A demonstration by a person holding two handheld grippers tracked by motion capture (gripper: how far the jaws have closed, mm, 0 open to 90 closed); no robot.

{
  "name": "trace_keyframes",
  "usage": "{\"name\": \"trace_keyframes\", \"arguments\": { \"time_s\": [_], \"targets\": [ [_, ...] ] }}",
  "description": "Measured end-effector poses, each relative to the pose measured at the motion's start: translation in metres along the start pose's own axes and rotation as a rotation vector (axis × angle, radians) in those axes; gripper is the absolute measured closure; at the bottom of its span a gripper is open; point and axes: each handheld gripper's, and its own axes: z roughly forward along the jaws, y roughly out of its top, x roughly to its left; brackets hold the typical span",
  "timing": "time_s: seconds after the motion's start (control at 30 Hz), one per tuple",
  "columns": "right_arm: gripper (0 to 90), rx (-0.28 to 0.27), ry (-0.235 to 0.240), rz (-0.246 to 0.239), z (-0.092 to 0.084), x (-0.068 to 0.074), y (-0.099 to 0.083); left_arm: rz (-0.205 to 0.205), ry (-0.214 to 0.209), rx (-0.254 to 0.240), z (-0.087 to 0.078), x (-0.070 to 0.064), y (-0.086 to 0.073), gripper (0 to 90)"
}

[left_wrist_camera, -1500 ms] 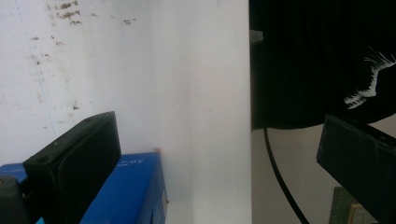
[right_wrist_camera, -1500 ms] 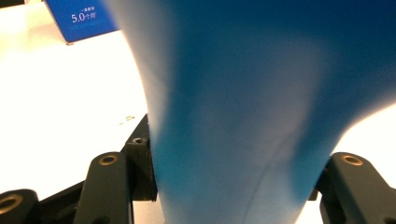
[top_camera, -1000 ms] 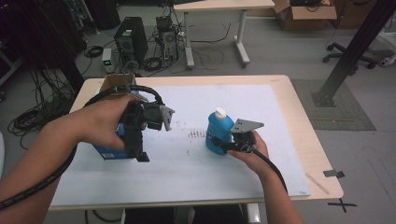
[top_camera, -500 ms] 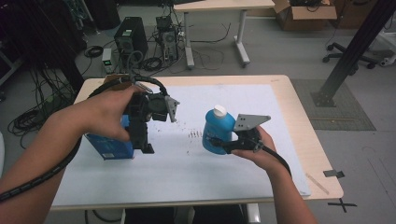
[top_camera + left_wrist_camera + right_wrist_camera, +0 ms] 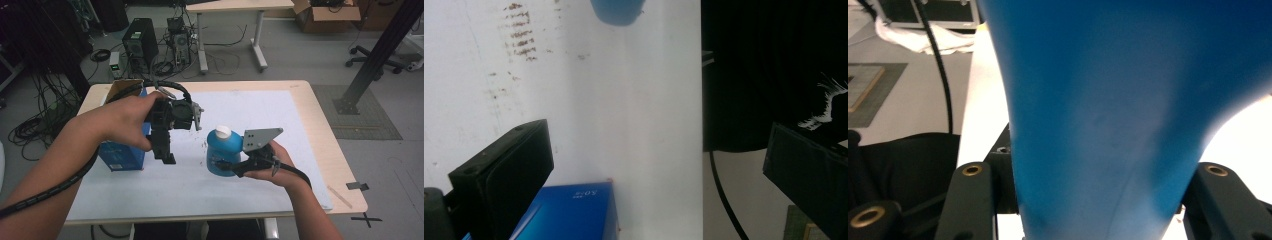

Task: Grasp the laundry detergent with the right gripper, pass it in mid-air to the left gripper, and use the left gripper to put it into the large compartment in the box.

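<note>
A: The blue bottle (image 5: 221, 155) with the white cap (image 5: 223, 131) sits between the right gripper's (image 5: 227, 167) jaws, which are pinched on its lower body. In the right gripper view the blue wall (image 5: 1118, 115) stands right between the two black jaws, pressed on both sides.

B: Is it upright?

A: Yes, its long axis is near vertical, cap up, and as far as I can judge it is held clear of the white mat (image 5: 280, 125), above the middle of the table (image 5: 320, 115). The right hand (image 5: 272, 165) comes at it from the side, so the jaws lie roughly level across the bottle's waist.

B: And the other hand?

A: The left gripper (image 5: 165, 150) hangs just to the bottle's left, pointing down at the mat, jaws spread with nothing between them. In the left gripper view they stand well apart, with the bottle's base (image 5: 616, 11) at the far top edge.

B: So what does the next move turn on?

A: The bottle lies to the right of the left gripper, near but apart, and the cap is the free end. The blue box (image 5: 122, 152) stands just beside the left gripper, on its other side. I judge that the left gripper would have to turn toward the cap.
</note>
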Motion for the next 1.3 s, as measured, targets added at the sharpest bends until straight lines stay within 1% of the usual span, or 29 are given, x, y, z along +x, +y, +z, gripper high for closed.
{"name": "trace_keyframes", "arguments": {
  "time_s": [0.07,0.3,0.4,0.73,0.77,0.8,0.87,1.07,1.3],
  "targets": [
    [45.4,0.002,0.007,-0.006,0.002,0.002,0.001,0.004,-0.002,-0.005,0.0,0.0,0.002,0.2],
    [45.5,0.008,0.04,-0.018,0.011,0.004,0.004,0.02,0.011,-0.011,-0.002,-0.001,0.008,0.2],
    [45.5,0.004,0.053,-0.017,0.015,0.004,0.004,0.028,0.022,-0.001,-0.002,-0.001,0.011,0.2],
    [45.4,0.004,0.103,-0.012,0.034,0.002,0.001,0.039,0.013,0.003,0.002,0.0,0.02,0.2],
    [45.5,0.004,0.108,-0.011,0.036,0.002,0.001,0.045,0.015,0.003,0.002,0.001,0.021,0.2],
    [45.4,0.004,0.112,-0.013,0.038,0.002,0.001,0.038,0.011,0.002,0.003,0.0,0.022,0.2],
    [45.4,0.004,0.122,-0.015,0.041,0.002,0.002,0.039,0.013,0.006,0.003,0.0,0.023,0.2],
    [45.4,-0.01,0.129,-0.025,0.053,0.002,0.005,0.045,0.012,0.008,0.005,0.0,0.027,0.2],
    [45.4,-0.019,0.145,-0.023,0.061,0.001,0.01,0.051,0.012,0.024,0.009,-0.001,0.029,0.2]
  ]
}}
